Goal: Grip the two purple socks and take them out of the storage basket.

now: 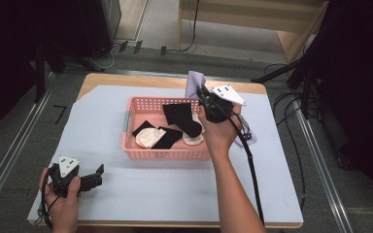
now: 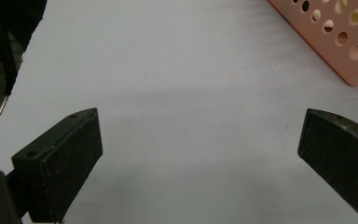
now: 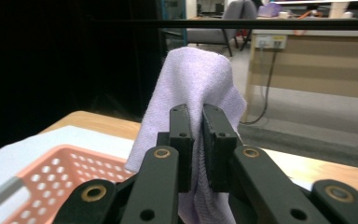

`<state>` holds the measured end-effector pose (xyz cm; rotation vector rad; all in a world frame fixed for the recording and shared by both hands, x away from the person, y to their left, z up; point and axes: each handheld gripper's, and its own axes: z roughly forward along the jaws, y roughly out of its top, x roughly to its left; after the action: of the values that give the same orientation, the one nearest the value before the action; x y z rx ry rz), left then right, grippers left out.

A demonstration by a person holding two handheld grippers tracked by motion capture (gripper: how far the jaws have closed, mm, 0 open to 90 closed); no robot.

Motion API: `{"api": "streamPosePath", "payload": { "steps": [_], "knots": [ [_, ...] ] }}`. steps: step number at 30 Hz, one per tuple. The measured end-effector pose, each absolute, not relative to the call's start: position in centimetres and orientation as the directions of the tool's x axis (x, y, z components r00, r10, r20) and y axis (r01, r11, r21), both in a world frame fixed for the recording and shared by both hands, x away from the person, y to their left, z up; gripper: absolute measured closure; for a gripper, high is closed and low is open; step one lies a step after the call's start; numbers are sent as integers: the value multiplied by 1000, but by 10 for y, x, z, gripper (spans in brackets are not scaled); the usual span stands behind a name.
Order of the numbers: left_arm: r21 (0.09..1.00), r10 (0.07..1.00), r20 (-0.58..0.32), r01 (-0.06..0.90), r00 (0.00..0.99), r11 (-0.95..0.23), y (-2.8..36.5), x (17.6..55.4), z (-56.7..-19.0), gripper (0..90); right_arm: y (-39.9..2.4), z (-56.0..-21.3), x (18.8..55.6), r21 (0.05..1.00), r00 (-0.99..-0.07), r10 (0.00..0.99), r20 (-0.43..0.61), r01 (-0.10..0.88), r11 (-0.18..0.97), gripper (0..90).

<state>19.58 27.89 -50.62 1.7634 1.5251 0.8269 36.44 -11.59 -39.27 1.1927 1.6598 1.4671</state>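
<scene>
Nearest, at the near left corner of the worktop: left tool, held low over the pale sheet, jaws spread wide with nothing between them, pointing right toward the basket. In the left gripper view, bare sheet between the two black jaws, and a corner of the pink basket at upper right.

Farther in, mid-worktop: pink perforated basket, holding black and cream socks in a loose heap.

Beyond that, over the basket's far right corner: right tool, raised off the worktop, jaws clamped tight on a lilac cloth. In the right gripper view, cloth pinched between the pads, bunched above them and hanging below. Another lilac fold on the worktop just right of the basket, beside the hand.

Farthest: wooden worktop edge, then grey floor with cables.
</scene>
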Motion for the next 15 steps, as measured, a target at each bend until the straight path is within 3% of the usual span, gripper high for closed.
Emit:
{"api": "streamPosePath", "payload": {
  "steps": [15],
  "knots": [
    [811,992,45,575,120,-107,278,196,-506,5,-179,-425,358,959,-272,952,139,278,-60,840]
  ]
}}
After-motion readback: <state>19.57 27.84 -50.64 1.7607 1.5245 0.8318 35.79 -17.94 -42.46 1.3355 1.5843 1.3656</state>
